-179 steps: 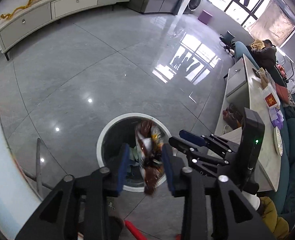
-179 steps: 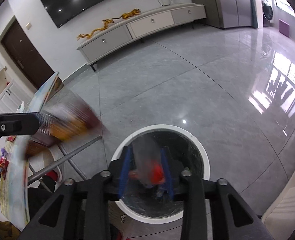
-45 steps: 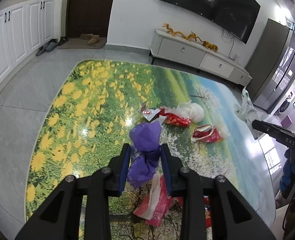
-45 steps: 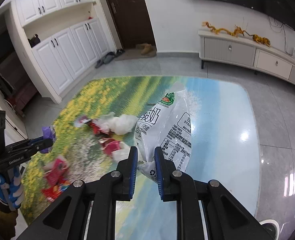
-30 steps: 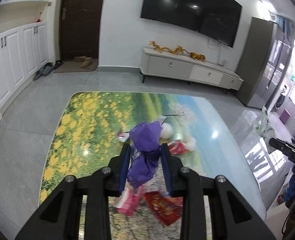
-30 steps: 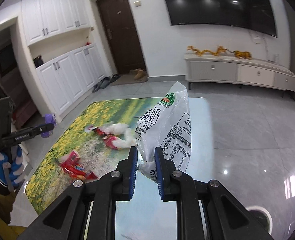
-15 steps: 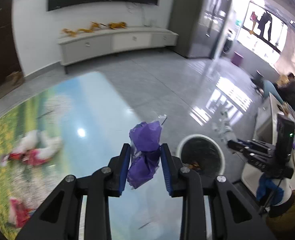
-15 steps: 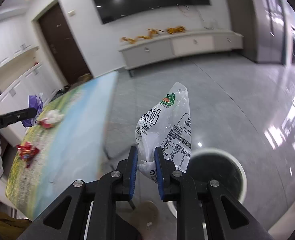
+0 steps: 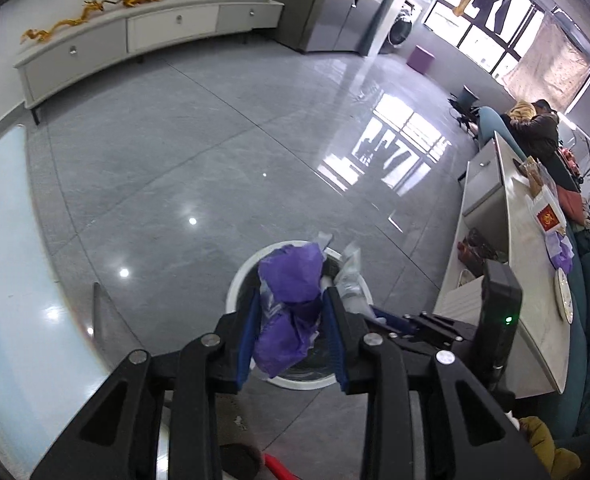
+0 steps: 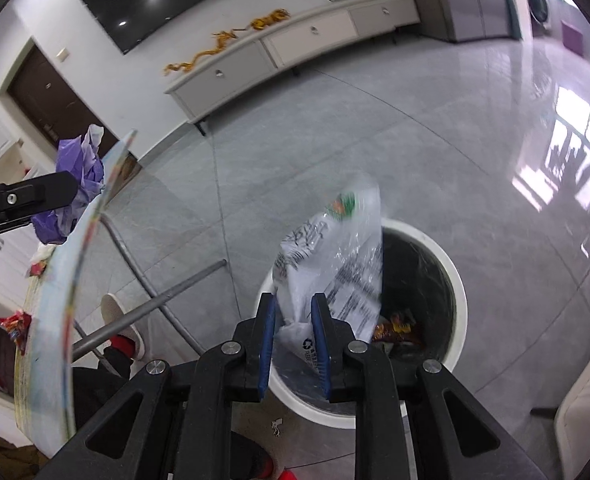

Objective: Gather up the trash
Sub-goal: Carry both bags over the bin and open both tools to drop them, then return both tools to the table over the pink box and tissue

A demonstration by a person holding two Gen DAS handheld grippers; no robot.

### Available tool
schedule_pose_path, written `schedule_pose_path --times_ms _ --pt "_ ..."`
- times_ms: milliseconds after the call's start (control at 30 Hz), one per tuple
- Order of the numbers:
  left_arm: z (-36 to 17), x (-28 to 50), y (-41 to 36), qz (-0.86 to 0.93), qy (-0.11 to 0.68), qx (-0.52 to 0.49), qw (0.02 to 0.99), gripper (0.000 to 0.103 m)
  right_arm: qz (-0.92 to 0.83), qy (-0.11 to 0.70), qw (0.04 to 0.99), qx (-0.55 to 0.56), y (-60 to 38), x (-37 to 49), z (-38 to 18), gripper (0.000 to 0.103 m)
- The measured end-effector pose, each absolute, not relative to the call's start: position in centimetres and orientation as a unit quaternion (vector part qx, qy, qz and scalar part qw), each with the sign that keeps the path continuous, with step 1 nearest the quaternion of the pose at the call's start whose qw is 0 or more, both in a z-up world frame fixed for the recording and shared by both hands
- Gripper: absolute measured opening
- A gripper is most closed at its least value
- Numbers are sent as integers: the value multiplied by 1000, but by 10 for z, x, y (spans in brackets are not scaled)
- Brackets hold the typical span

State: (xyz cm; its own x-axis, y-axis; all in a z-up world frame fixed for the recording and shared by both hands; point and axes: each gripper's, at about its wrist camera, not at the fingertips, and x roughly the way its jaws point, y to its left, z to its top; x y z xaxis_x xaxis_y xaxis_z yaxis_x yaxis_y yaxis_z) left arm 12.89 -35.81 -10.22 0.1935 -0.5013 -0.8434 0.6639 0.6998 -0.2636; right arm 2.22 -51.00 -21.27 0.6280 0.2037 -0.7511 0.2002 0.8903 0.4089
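A: Both tools have swung away from the worktop (image 10: 51, 320) since a second ago and now point down at the white-rimmed bin (image 10: 457, 276) on the floor.

B: Grips?

A: The left tool (image 9: 291, 336) has the purple wrapper (image 9: 291, 280) between its opening jaws, pads touching it. The right tool (image 10: 293, 336), also easing open, pinches the clear printed bag (image 10: 335, 252) over the bin's rim.

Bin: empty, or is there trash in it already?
Not empty. The right wrist view shows orange and red wrappers at the bottom of the bin, beside the clear bag. How full it is, cannot tell.
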Motion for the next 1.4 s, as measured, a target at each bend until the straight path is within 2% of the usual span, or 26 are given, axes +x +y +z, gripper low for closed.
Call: schedule_pose_path --times_ms 67,100,167,300,500,600,700,967,1400 --pt "-109 129 -367 -386 511 79 764 51 -6 437 866 245 -514 23 -220 24" --pt "-111 130 -368 -387 511 77 763 53 -11 439 863 250 -517 23 -223 30" --pt "-116 130 -373 -392 516 75 758 53 -21 443 860 251 -519 21 -227 36" --pt "-116 127 -374 -392 515 80 758 53 -31 438 860 261 -526 12 -225 36" --pt "-90 115 -353 -367 466 101 799 53 -46 418 872 252 -522 0 -202 36" --pt "-72 108 -333 -342 430 112 828 53 -48 404 884 231 -510 -1 -181 37" --pt "-54 100 -309 -314 395 122 855 53 -45 389 896 209 -496 -2 -160 45" --pt "-12 80 -231 -234 317 125 911 53 -9 358 920 161 -449 -2 -111 50" --pt "20 57 -122 -148 264 82 950 54 45 335 936 98 -360 6 -59 51"
